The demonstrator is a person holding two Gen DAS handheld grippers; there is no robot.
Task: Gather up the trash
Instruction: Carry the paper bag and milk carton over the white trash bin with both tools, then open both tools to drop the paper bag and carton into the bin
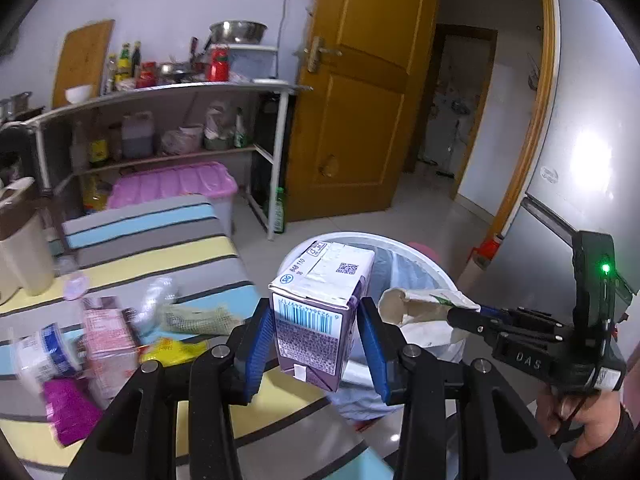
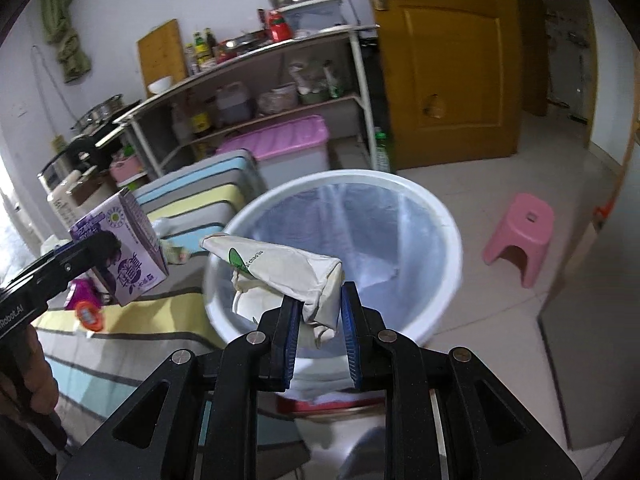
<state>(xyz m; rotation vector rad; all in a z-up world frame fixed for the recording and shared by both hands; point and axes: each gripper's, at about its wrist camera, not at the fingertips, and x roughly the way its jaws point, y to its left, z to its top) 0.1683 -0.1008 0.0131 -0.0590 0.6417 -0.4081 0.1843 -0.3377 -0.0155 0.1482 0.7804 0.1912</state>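
My left gripper (image 1: 316, 336) is shut on a purple drink carton (image 1: 320, 312) and holds it in the air beside the bin's rim; the carton also shows in the right wrist view (image 2: 124, 248). My right gripper (image 2: 320, 320) is shut on a crumpled white paper bag with a green logo (image 2: 280, 268), over the white trash bin (image 2: 440, 216) lined with a clear bag. The bag (image 1: 424, 304) and the right gripper (image 1: 472, 318) also show in the left wrist view, over the bin (image 1: 424, 256).
More trash lies on the striped tablecloth (image 1: 168, 256): a pink carton (image 1: 108, 332), a yellow wrapper (image 1: 172, 350), a magenta packet (image 1: 68, 412), a white cup (image 1: 40, 352). A pink stool (image 2: 520, 236) stands right of the bin. A shelf rack (image 1: 160, 120) and a yellow door (image 1: 360, 92) stand behind.
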